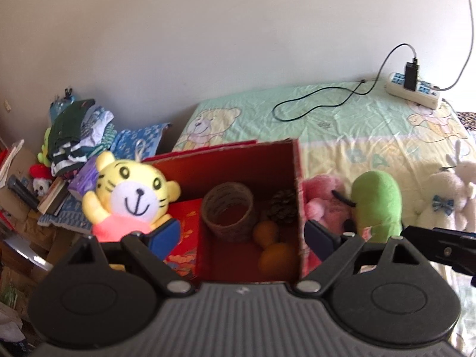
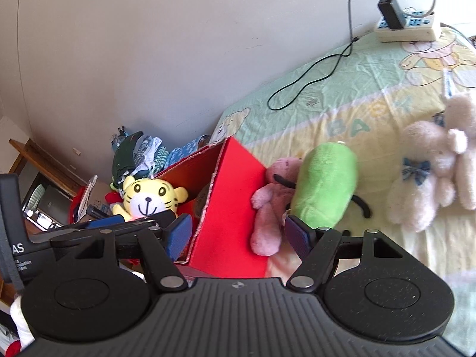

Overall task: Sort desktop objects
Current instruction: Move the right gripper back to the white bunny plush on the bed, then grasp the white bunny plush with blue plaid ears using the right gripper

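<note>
An open red box (image 1: 294, 160) (image 2: 238, 196) stands on the bear-print sheet (image 1: 342, 125). It holds a woven cup (image 1: 227, 211), a pine cone (image 1: 282, 205) and orange fruit (image 1: 278, 257). My left gripper (image 1: 242, 238) hangs open above it with nothing between the pads. A yellow tiger plush (image 1: 131, 196) (image 2: 148, 197) sits upright at the box's left side, just beyond my left finger (image 1: 165, 238). To the right of the box lie a pink plush (image 1: 324, 202) (image 2: 270, 205), a green plush (image 1: 377, 205) (image 2: 327, 184) and white plush animals (image 1: 446, 199) (image 2: 428, 172). My right gripper (image 2: 238, 236) is open, in front of the box wall and the pink plush.
A power strip (image 1: 415, 89) (image 2: 407, 26) with a black cable (image 1: 315, 104) lies at the far right of the bed by the wall. Left of the bed is a pile of folded clothes (image 1: 77, 136), books and cartons.
</note>
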{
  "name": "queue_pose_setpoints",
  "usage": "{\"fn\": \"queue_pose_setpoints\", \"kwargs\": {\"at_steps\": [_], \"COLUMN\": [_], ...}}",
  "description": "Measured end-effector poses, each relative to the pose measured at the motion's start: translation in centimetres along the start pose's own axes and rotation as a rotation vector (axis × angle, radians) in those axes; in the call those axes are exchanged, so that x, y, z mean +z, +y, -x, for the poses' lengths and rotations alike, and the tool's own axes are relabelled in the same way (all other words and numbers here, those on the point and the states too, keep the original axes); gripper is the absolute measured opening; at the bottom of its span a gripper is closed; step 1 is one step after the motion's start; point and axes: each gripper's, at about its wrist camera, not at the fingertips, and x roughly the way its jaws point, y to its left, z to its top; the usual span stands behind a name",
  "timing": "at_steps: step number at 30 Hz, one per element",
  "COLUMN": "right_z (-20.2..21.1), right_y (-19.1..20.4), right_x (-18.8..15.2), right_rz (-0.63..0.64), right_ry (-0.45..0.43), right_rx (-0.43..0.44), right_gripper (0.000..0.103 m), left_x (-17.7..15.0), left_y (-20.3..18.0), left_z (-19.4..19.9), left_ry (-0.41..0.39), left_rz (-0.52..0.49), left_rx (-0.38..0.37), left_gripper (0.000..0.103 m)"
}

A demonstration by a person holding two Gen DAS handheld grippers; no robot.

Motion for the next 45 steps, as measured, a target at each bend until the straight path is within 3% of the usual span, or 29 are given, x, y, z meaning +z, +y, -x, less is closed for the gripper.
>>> {"fn": "queue_pose_setpoints", "kwargs": {"at_steps": [5,8,15,20,27,32,35,38,41,45], "right_z": [2.6,4.3,8.0,8.4,8.0,6.2,5.3,4.6,3.4,2.1], "right_y": [-3.0,-5.2,-10.9,-13.0,-16.6,-18.9,-20.1,-20.7,-20.4,-20.5], "right_x": [0.0,0.0,0.3,0.8,2.3,3.2,3.5,3.7,3.9,4.1], "right_rz": [-0.036,-0.046,-0.172,-0.187,-0.237,-0.249,-0.289,-0.312,-0.293,-0.302], "right_ry": [-0.046,-0.077,-0.139,-0.153,-0.188,-0.189,-0.194,-0.196,-0.176,-0.173], "right_rx": [-0.073,-0.145,-0.291,-0.364,-0.399,-0.391,-0.336,-0.287,-0.243,-0.196], "right_gripper": [0.073,0.073,0.072,0.072,0.067,0.060,0.059,0.061,0.062,0.070], "left_x": [0.7,0.7,-0.1,-1.4,-2.6,-2.6,-2.1,-1.3,-0.3,0.3], "left_y": [-3.4,-5.7,-10.8,-14.1,-19.5,-22.3,-22.5,-21.6,-20.2,-18.8], "left_z": [1.4,1.7,0.3,-0.6,-2.0,-4.8,-6.6,-8.3,-9.9,-10.7], "left_ry": [-0.060,-0.074,-0.029,0.011,0.077,0.121,0.146,0.150,0.168,0.165], "left_rz": [-0.060,-0.112,-0.145,-0.147,-0.239,-0.260,-0.243,-0.205,-0.152,-0.107], "left_rx": [-0.076,-0.160,-0.490,-0.734,-0.985,-0.965,-0.942,-0.902,-0.928,-0.948], "left_gripper": [0.091,0.091,0.091,0.091,0.090,0.090,0.088,0.085,0.079,0.079]}}
